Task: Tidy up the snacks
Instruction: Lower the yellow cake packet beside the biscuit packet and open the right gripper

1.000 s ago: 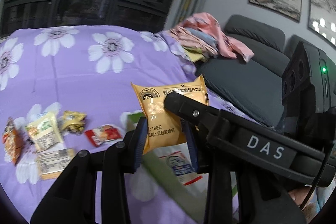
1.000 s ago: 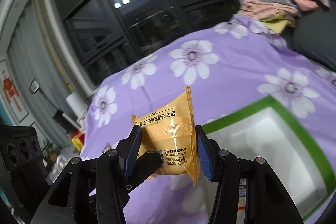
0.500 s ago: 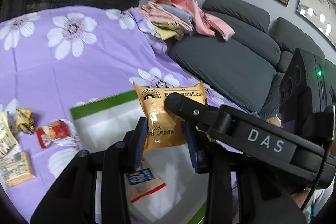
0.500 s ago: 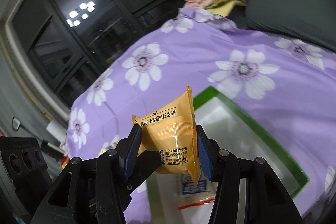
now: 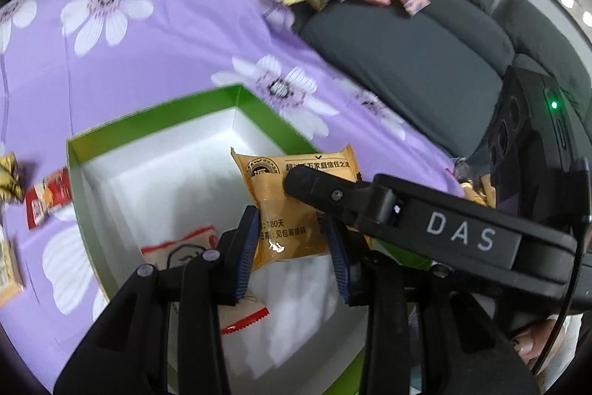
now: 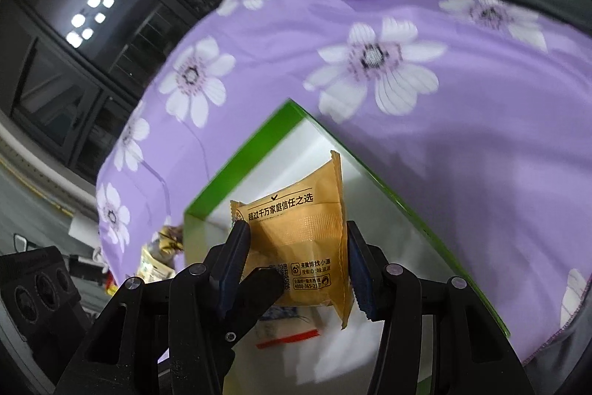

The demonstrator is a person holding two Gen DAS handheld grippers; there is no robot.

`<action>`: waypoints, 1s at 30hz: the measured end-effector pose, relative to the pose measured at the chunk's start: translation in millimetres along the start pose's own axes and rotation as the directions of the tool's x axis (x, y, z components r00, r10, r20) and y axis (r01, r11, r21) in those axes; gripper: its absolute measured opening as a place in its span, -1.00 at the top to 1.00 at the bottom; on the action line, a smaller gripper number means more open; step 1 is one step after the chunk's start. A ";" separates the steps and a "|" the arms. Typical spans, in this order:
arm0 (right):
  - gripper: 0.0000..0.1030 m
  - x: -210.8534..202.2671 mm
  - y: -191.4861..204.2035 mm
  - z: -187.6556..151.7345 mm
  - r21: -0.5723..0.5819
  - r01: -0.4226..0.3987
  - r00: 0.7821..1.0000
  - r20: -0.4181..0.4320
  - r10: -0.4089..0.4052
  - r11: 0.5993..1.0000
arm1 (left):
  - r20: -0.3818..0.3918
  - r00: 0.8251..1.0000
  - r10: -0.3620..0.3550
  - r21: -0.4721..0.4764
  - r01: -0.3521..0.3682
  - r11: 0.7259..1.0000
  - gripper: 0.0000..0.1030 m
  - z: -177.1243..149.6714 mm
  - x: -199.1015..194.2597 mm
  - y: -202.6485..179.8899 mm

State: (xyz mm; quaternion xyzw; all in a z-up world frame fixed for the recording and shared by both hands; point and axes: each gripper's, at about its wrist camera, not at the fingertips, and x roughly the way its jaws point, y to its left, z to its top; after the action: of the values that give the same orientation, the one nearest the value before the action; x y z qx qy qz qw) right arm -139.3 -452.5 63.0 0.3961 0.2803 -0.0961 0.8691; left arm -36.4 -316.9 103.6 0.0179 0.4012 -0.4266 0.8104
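Orange foil snack packet [image 5: 292, 206], printed in black, crimped edges intact, sits centre frame over the white-lined green box [image 5: 155, 121]. My left gripper [image 5: 292, 248] and right gripper [image 6: 296, 269] both clamp it, blue pads pressed on its sides, both angled downward. A red-edged wrapper [image 5: 236, 311] lies inside.

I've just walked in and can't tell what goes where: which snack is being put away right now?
Find the purple flowered cloth, then the green-rimmed white box on it. Over the box, both grippers, left and right, hold one orange-yellow packet with black Chinese print, unlike the white, red-edged packet already lying inside.
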 end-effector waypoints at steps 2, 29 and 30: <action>-0.04 7.0 -4.2 -1.1 0.003 0.011 0.999 -0.033 -0.011 1.000 | -0.027 0.999 0.030 -0.004 -0.030 1.000 0.31 -3.1 6.2 -1.1; -0.05 21.3 -4.3 -19.6 -0.149 -0.058 0.991 -0.130 0.038 0.987 | -0.148 0.966 0.212 -0.096 -0.227 0.969 0.33 -35.9 22.3 -10.2; -0.05 19.5 -3.7 -20.0 -0.150 -0.062 0.991 -0.131 0.042 0.987 | -0.145 0.965 0.220 -0.095 -0.235 0.967 0.33 -36.0 20.3 -10.6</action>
State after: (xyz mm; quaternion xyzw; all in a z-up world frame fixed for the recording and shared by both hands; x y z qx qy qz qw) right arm -133.0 -439.0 39.0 0.3404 0.3313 -0.0261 0.8796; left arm -60.4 -324.0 69.1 0.0472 0.4728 -0.3056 0.8251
